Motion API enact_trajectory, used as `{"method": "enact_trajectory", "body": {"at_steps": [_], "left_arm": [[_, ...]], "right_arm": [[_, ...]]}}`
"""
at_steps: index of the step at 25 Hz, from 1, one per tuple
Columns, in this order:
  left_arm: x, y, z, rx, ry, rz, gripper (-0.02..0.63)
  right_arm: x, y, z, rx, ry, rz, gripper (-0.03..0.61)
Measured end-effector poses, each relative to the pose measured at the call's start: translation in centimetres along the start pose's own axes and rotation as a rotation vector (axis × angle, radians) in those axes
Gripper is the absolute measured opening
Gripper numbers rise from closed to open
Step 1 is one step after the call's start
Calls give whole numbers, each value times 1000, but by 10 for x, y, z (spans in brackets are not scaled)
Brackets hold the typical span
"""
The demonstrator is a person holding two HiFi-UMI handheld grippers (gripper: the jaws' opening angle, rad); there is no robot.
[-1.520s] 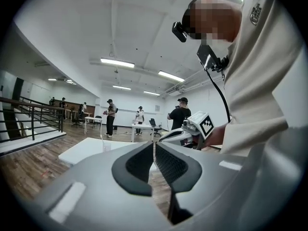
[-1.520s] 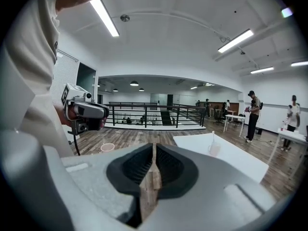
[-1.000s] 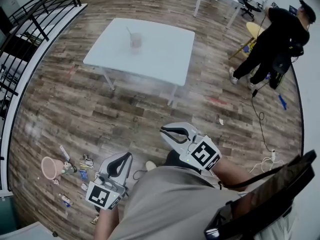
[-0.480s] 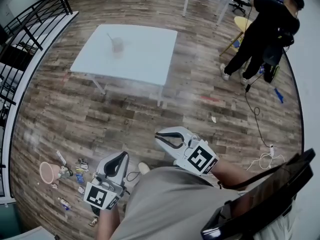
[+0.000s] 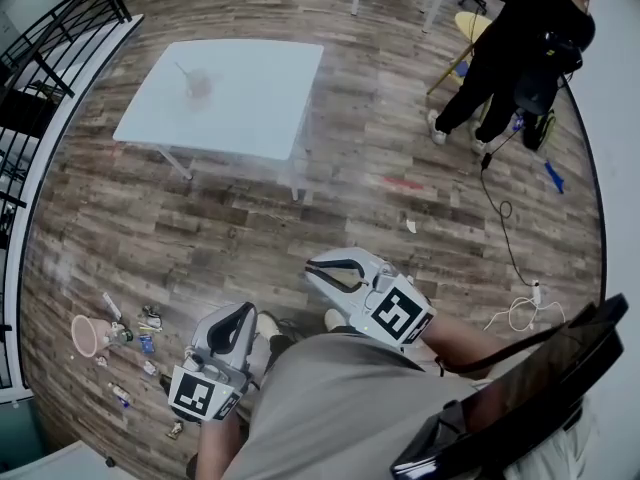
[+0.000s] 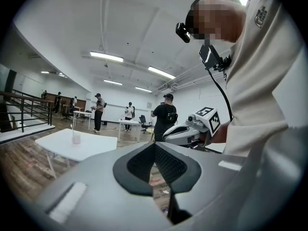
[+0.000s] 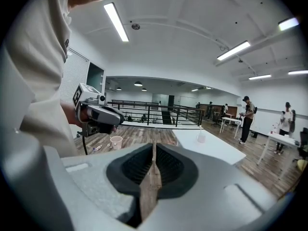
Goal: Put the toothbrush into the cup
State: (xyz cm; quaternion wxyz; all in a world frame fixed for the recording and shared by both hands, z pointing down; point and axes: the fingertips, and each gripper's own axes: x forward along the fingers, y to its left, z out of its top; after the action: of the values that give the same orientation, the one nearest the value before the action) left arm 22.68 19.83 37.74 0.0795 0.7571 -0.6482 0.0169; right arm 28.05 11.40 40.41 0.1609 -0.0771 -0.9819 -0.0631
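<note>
- Left gripper (image 5: 243, 312): jaws closed, pads together, nothing between them. Held low in front of the person's torso.
- Right gripper (image 5: 313, 265): jaws closed too, tips meeting – empty. It sits just beside the left one, a little further forward in the head view.
- Neither gripper is near the table (image 5: 262, 118); a wide stretch of wood floor (image 5: 250, 228) lies between them and it.
- Cup (image 5: 198, 83): upright on the white table, towards its far left part in the head view. Looks pale and translucent; blurred.
- Toothbrush (image 5: 183, 70): a thin handle stands in the cup, leaning over the rim. The left gripper view shows the same – stick (image 6: 72, 128) rising out of the cup (image 6: 76, 139). Head end too small to make out.
- The table carries nothing else that I can see.
- Floor, left of the person: pink container (image 5: 88, 334) with small scattered items just beside it.
- Person in black (image 5: 510, 38) stands well beyond the table's right side, by a yellow chair (image 5: 468, 26).
- Black railing (image 5: 50, 53) runs along the left edge.
</note>
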Motion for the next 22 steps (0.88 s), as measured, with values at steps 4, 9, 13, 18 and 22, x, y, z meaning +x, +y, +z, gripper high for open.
{"method": "enact_trajectory", "body": {"at_steps": [4,9,13,18,22], "left_arm": [[17,-23,-6,-9,26,34,6],[34,-35,-9,-23,57,45,6],[39,-37,-2,1,57,22,6],[35,-35,10,34,31,-1,6],[26,-26,19,43,19,-1,6]], "right_arm": [[-21,-7,-21,3,-4,38,23],[-30,-22,-33,16,-10,53,23],[-35,-28,-30,10,-19,27,23],[-38,-25,-20,-2,-30,3,23],[-28,-19,-7,-14,-36,12,23]]}}
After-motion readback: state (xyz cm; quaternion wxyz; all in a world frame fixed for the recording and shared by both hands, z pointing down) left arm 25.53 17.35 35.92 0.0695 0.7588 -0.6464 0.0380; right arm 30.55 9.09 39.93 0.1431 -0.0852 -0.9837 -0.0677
